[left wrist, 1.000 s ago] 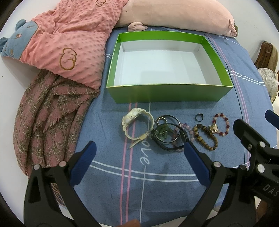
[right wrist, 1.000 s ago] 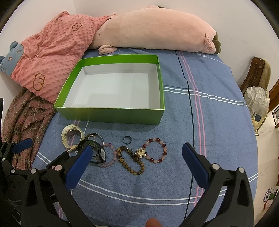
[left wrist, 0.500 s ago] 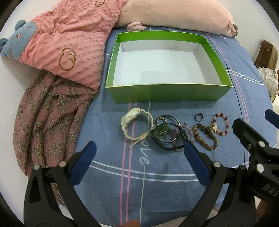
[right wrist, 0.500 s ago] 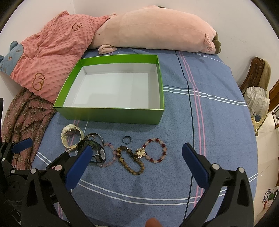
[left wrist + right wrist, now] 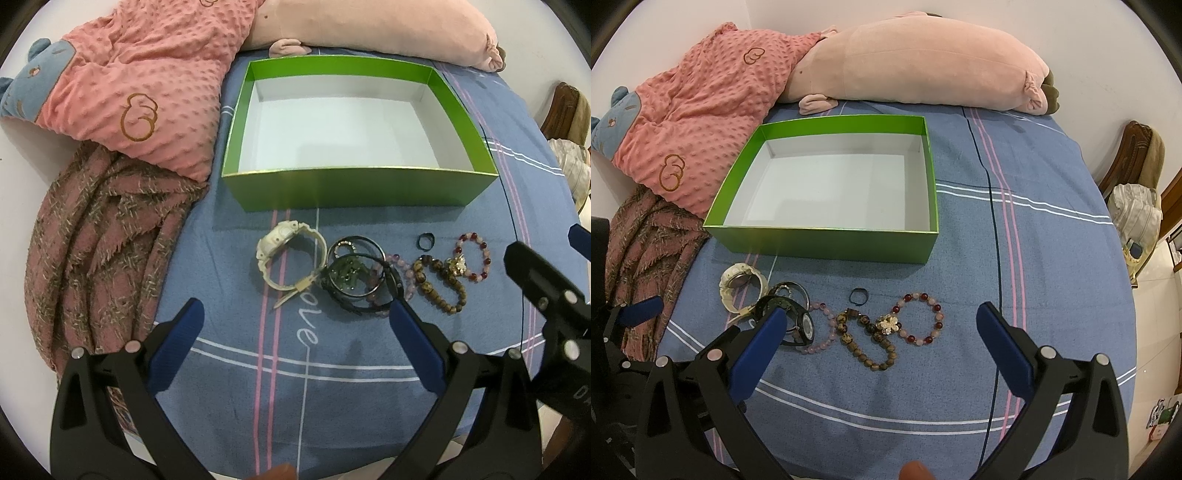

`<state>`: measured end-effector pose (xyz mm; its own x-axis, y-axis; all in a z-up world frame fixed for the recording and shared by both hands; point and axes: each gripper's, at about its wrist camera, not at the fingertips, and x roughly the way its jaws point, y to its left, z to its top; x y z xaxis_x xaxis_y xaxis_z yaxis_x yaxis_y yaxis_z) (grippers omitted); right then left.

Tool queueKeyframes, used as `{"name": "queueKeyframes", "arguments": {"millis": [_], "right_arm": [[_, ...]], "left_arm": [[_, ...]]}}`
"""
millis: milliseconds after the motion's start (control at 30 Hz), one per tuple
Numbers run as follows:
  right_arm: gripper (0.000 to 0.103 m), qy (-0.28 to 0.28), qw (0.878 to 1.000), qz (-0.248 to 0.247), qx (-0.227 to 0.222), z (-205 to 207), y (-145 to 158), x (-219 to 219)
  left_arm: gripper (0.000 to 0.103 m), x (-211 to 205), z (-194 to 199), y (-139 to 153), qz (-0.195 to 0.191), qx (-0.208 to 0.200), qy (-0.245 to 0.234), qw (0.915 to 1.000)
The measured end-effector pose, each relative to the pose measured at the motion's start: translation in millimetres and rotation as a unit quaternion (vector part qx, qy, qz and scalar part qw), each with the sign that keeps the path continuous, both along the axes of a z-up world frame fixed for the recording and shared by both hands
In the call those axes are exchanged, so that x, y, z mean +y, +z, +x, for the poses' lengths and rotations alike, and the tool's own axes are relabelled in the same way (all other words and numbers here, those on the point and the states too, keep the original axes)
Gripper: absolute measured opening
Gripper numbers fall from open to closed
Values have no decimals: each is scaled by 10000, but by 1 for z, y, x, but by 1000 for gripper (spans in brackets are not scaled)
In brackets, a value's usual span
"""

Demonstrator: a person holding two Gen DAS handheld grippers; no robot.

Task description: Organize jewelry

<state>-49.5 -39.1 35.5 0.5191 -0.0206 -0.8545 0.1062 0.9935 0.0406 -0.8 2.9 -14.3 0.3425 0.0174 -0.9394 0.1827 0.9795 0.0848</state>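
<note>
Before the green box point(image 5: 827, 243), jewelry (watches, bracelets) point(image 5: 849, 325) lies untouched.

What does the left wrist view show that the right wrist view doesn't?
Only the left wrist view shows the pale "love" lettering on the blue striped bedsheet and the open right gripper.

Only the right wrist view shows the open left gripper and the cream backpack by the wooden chair.

Both show the empty green cardboard box, cream plastic watch and brown beaded bracelet.
</note>
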Motion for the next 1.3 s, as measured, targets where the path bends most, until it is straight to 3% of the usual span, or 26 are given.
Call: {"name": "queueKeyframes", "arguments": {"millis": [200, 367, 467, 700, 1000, 1100, 1267, 1300], "right_arm": [[102, -48, 10000, 32, -65, -1, -1, -7], [102, -380, 9991, 30, -210, -2, 2, -28], [102, -580, 9983, -63, -61, 1, -4, -44], [102, -553, 9965, -281, 567, 6, -37, -53], [102, -234, 9982, -119, 548, 12, -44, -37], [92, -100, 9979, -3, 636, 16, -48, -31], [65, -22, 9972, 61, 745, 20, -56, -26], [63, -24, 9970, 69, 768, 21, -58, -26]], "left_arm": [[101, 5, 2, -6, 134, 50, 98, 9998], [101, 7, -6, 13, 474, -388, 201, 9979], [101, 9, -11, 25, 534, -603, 230, 9965], [101, 12, -13, 44, 320, -790, 203, 9962], [101, 10, -6, 54, 118, -955, 98, 9953], [101, 9, -5, 58, 62, -1033, 67, 9946], [101, 7, 0, 54, 32, -977, 31, 9952], [101, 7, 0, 53, 26, -967, 23, 9953]]}}
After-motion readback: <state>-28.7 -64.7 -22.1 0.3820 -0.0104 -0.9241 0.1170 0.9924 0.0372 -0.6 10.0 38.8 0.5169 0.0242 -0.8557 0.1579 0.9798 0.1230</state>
